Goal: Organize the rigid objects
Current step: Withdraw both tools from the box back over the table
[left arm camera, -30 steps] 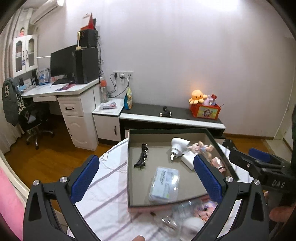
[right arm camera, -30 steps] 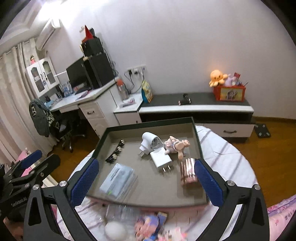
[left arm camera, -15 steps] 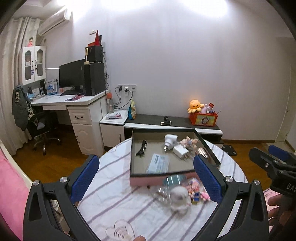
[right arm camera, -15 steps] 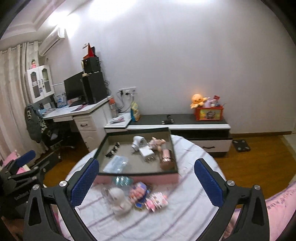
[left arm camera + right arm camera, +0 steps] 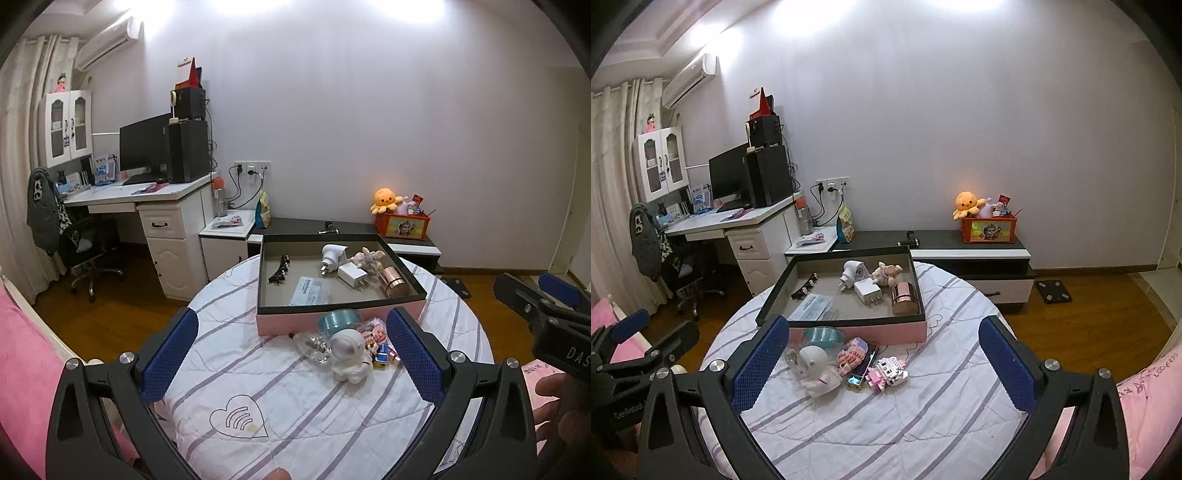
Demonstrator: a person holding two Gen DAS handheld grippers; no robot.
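Left gripper (image 5: 291, 354): my jaws spread wide, empty, low in frame.
Right gripper (image 5: 882, 362): likewise spread, nothing held.
Tray (image 5: 338, 319): centre frame, on the striped table (image 5: 258, 387), beyond my fingertips.
Astronaut figure (image 5: 349, 354): between my left fingers' line, just before the tray, untouched.
Block toy (image 5: 888, 371): centre, right view, beside the figure.

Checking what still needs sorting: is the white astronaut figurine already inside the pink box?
No, the white astronaut figurine stands on the striped tablecloth before the pink box.
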